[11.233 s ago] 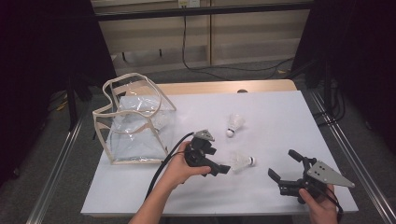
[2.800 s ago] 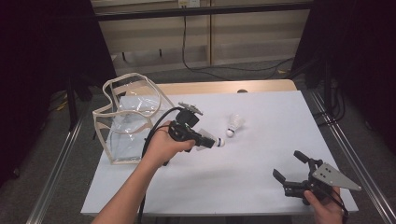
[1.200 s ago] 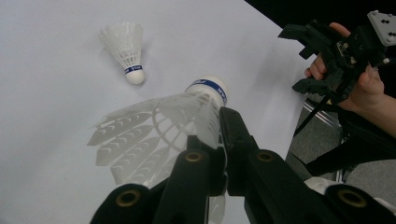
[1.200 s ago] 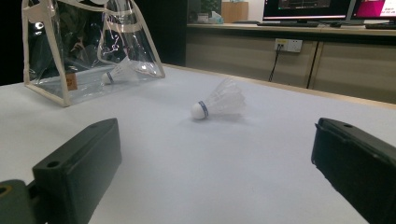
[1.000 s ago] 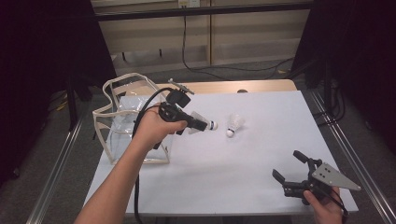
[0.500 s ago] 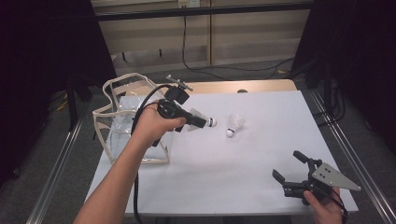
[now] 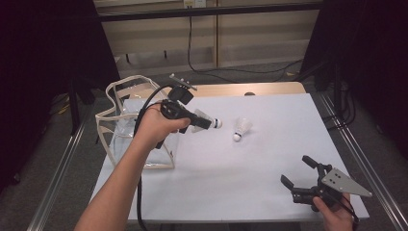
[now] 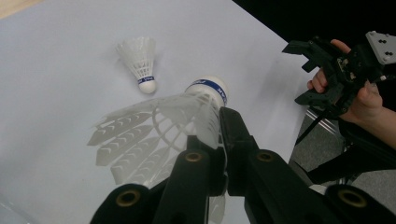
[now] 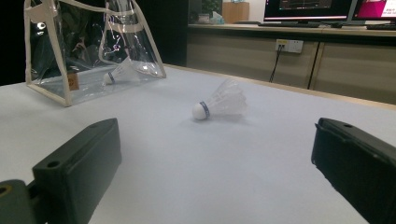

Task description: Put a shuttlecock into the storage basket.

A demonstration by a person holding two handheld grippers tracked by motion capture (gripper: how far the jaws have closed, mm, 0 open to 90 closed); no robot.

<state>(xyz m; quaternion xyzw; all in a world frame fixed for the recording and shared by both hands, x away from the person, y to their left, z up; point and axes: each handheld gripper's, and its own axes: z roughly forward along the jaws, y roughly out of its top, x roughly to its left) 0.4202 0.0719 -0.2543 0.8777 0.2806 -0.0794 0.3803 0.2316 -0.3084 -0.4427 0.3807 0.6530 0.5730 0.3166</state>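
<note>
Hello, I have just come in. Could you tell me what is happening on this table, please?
A person is putting shuttlecocks into a clear bag at the left of the white table. The left gripper is shut on one shuttlecock, held in the air beside the bag. A second shuttlecock lies on the table, and one is already inside the bag. The right gripper waits open at the near right corner.

Left gripper (image 7: 204, 122) raised, jaws clamped — right gripper (image 7: 299, 177) low, jaws spread wide.
</note>
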